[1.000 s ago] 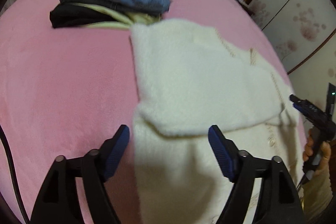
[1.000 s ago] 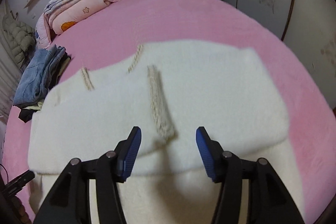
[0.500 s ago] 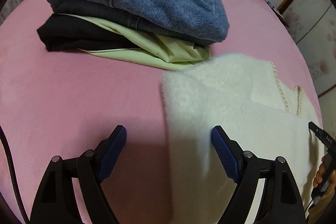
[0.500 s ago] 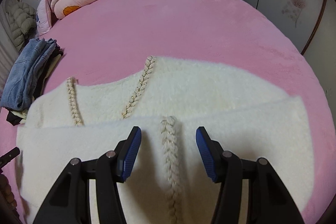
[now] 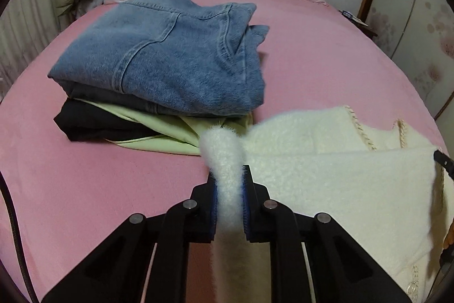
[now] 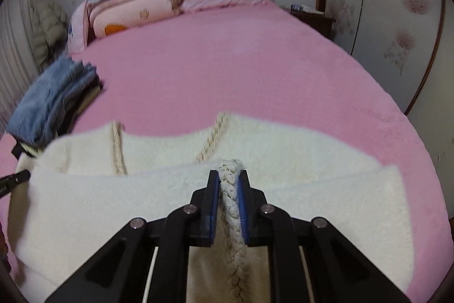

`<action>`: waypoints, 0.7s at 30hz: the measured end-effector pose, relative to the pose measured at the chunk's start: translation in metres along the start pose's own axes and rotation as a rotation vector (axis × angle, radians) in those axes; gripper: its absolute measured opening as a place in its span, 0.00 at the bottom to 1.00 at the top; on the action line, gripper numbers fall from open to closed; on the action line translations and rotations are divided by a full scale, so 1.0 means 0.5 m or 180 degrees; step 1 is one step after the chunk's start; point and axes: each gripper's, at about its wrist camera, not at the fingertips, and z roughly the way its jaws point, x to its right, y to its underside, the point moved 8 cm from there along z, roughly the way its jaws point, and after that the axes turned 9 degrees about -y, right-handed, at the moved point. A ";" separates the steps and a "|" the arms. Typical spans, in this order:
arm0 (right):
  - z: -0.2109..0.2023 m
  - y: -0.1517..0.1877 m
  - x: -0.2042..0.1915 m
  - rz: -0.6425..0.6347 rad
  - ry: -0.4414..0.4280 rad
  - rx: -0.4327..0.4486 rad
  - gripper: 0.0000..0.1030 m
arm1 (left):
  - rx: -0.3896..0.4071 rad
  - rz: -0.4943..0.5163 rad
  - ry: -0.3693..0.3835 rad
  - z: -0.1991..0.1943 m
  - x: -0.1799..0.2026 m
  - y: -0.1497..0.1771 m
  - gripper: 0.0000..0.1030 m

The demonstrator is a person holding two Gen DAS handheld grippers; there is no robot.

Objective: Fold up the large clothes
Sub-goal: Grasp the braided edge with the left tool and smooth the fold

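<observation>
Two claws are clamped on the white sweater (image 5: 334, 178) lying on the pink bed (image 5: 85, 183), the left gripper (image 5: 229, 189) on its fluffy edge and the right gripper (image 6: 229, 189), its jaws closing, on the braid (image 6: 231, 198), probably to lift a fold, with the jeans (image 5: 170, 56) at eleven o'clock.

Soft, even indoor light with faint shadows. Both fisheye views curve strongly and darken to black at the corners. The right wrist view is blurred, worst at its left edge.
</observation>
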 end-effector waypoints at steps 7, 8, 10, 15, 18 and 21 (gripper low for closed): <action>0.105 0.049 0.009 -0.0047 0.0289 -0.0450 0.17 | -0.0126 0.0271 -0.0246 0.056 -0.002 0.038 0.24; 0.097 0.047 0.008 -0.0029 0.0320 -0.0479 0.19 | -0.0138 0.0278 -0.0283 0.051 -0.007 0.036 0.38; 0.076 0.045 0.006 -0.0018 0.0347 -0.0501 0.31 | -0.0169 0.0227 -0.0402 0.029 -0.026 0.029 0.56; -0.027 0.046 -0.042 -0.0141 0.0180 -0.0301 0.33 | 0.0086 0.0095 -0.0166 -0.089 -0.023 0.027 0.56; -0.068 0.074 -0.103 -0.0152 -0.0096 -0.0289 0.33 | 0.0108 0.0098 0.0134 -0.139 0.034 0.063 0.56; -0.080 0.111 -0.162 -0.0178 -0.0351 -0.0351 0.33 | -0.0021 0.0198 0.0159 -0.141 0.093 0.129 0.55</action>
